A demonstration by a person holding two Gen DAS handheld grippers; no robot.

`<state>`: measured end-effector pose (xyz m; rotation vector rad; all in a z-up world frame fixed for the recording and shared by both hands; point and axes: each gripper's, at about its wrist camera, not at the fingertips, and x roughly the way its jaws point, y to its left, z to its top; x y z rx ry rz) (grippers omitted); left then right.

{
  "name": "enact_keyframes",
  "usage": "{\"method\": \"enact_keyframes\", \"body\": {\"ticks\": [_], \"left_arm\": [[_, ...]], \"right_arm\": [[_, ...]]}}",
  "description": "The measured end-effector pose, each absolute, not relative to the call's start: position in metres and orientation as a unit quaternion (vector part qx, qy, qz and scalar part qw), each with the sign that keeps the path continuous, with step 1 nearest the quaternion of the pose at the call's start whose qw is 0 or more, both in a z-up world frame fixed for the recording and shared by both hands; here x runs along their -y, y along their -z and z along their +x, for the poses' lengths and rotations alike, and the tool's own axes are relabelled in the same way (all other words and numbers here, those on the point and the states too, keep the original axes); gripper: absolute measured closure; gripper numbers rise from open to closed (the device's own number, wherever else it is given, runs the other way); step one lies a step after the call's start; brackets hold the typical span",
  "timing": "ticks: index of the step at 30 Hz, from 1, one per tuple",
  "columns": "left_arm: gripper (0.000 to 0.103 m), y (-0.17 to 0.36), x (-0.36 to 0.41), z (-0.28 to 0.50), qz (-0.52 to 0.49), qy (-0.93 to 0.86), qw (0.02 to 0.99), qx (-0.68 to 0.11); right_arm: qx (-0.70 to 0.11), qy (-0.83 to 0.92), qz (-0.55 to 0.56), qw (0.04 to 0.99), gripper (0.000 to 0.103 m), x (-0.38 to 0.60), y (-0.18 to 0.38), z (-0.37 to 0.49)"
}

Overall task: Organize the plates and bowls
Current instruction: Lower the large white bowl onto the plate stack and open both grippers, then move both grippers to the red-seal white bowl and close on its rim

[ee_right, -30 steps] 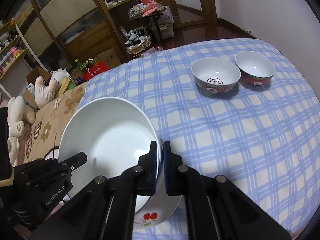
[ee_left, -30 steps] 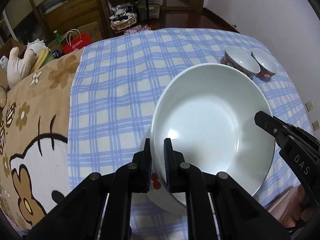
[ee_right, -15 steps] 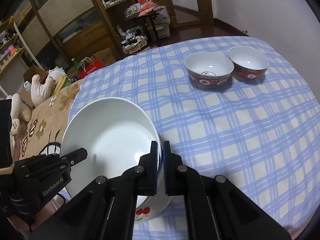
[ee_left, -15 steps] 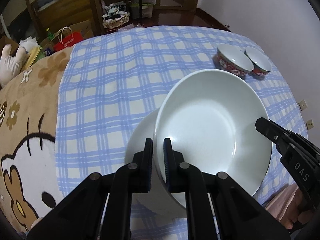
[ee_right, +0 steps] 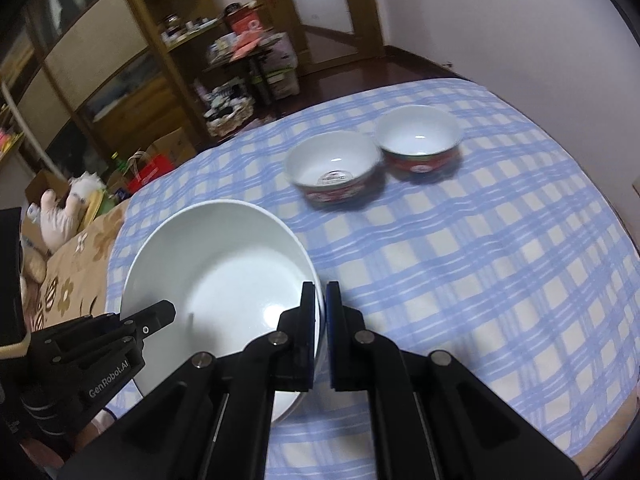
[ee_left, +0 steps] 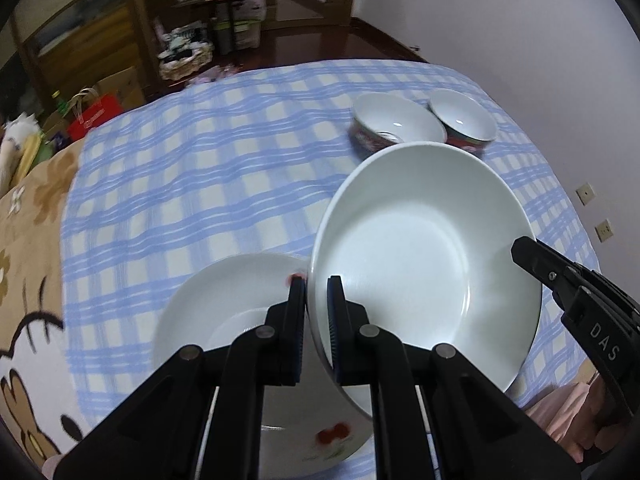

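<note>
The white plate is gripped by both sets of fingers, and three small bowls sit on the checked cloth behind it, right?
Nearly. Both the left gripper and the right gripper pinch the white plate, but the right wrist view shows only two small bowls on the checked cloth.

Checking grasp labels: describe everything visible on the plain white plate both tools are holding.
The plain white plate is deep, glossy, ceramic-looking and unpatterned, with a wide sloping rim around a flat round centre. It is lifted and tilted above the blue checked cloth. The left tool is shut on its near-left rim, the right tool on the opposite rim. A second white plate with a red print lies on the cloth beside and partly under it; contact unclear.
</note>
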<state>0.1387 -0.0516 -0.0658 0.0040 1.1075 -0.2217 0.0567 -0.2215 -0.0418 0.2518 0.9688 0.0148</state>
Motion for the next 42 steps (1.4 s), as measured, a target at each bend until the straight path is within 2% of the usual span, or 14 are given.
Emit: {"method": "enact_keyframes", "body": {"ticks": [13, 18, 27, 33, 39, 42], "left_arm": [[0.093, 0.098, 0.115, 0.167, 0.027, 0.142, 0.826, -0.545], [0.094, 0.118, 0.124, 0.167, 0.046, 0.138, 0.815, -0.561], [0.094, 0.114, 0.119, 0.165, 0.047, 0.146, 0.821, -0.550], [0.089, 0.099, 0.112, 0.166, 0.040, 0.148, 0.825, -0.545], [0.079, 0.080, 0.106, 0.174, 0.046, 0.158, 0.835, -0.525], [0.066, 0.072, 0.104, 0.181, 0.054, 0.153, 0.842, -0.515]], "right_arm": [[-0.465, 0.059, 0.161, 0.869, 0.097, 0.286, 0.067, 0.060], [-0.480, 0.066, 0.167, 0.859, 0.097, 0.297, 0.086, 0.063], [-0.483, 0.059, 0.161, 0.859, 0.096, 0.295, 0.092, 0.065], [-0.471, 0.056, 0.170, 0.864, 0.096, 0.301, 0.082, 0.065], [-0.450, 0.047, 0.156, 0.878, 0.096, 0.306, 0.057, 0.075], [-0.441, 0.039, 0.155, 0.883, 0.096, 0.310, 0.049, 0.087]]}}
